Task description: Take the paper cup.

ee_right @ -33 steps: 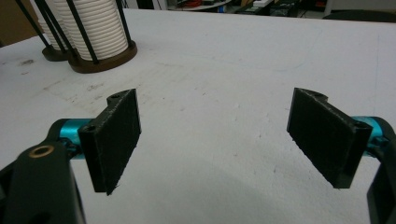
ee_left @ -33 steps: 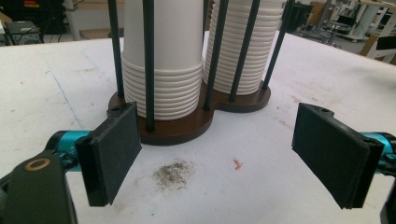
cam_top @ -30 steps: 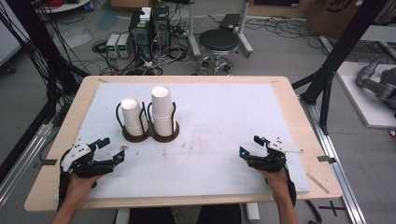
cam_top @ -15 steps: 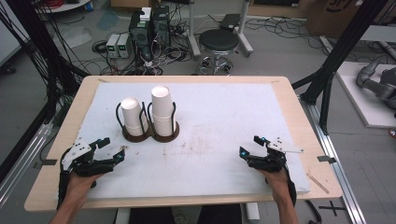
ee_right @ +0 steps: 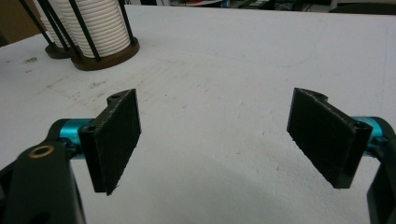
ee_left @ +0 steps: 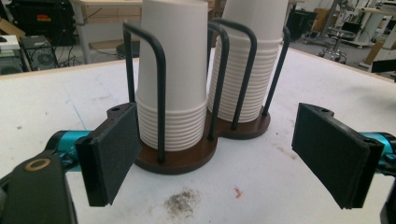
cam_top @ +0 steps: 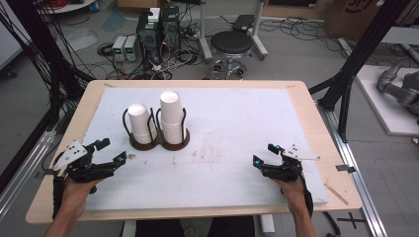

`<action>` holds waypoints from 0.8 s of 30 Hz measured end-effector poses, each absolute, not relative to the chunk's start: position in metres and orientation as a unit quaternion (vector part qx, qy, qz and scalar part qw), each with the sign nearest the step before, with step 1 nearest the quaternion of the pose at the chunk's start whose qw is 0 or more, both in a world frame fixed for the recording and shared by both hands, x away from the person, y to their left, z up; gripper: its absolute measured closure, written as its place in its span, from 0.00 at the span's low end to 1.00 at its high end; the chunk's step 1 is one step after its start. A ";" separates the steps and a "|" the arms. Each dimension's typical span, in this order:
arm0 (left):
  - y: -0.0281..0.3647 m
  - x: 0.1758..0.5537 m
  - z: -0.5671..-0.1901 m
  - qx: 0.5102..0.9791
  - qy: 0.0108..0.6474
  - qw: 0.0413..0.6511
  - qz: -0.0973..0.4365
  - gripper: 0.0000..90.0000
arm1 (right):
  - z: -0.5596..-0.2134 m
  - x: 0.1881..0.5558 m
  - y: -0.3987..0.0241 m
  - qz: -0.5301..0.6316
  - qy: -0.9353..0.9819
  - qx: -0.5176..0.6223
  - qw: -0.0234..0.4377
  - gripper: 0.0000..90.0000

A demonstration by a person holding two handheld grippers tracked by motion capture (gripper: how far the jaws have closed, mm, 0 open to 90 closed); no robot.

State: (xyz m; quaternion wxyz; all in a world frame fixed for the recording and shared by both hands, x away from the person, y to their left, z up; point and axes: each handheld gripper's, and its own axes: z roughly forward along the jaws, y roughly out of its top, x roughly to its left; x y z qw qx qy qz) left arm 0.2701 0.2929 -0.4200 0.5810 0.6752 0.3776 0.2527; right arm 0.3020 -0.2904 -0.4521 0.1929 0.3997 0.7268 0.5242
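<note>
**Left gripper lines up on the cup stacks**

At a white-topped table, a person holds a two-jaw tool in each hand. The left gripper has its jaws spread with nothing between them, and its own camera looks straight at the shorter cup stack, which stands in a dark wire holder beside the taller cup stack. From above, that holder sits on the left half of the table, a little beyond the left gripper and apart from it. The right gripper, jaws likewise spread and empty, waits near the table's front right, well apart from the cups. The work appears to be at the approach stage; the next move likely calls for reaching the cup tops above the wire loops
</note>
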 end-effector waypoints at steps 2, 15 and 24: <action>0.293 0.270 -0.415 0.677 0.375 0.581 0.251 0.17 | -0.452 0.302 -0.291 0.525 0.726 0.400 0.192 0.20; 0.289 0.277 -0.362 0.702 0.351 0.570 0.243 0.16 | -0.452 0.301 -0.291 0.527 0.725 0.396 0.199 0.20; 0.281 0.288 -0.324 0.723 0.332 0.561 0.229 0.16 | -0.452 0.299 -0.290 0.530 0.723 0.392 0.206 0.20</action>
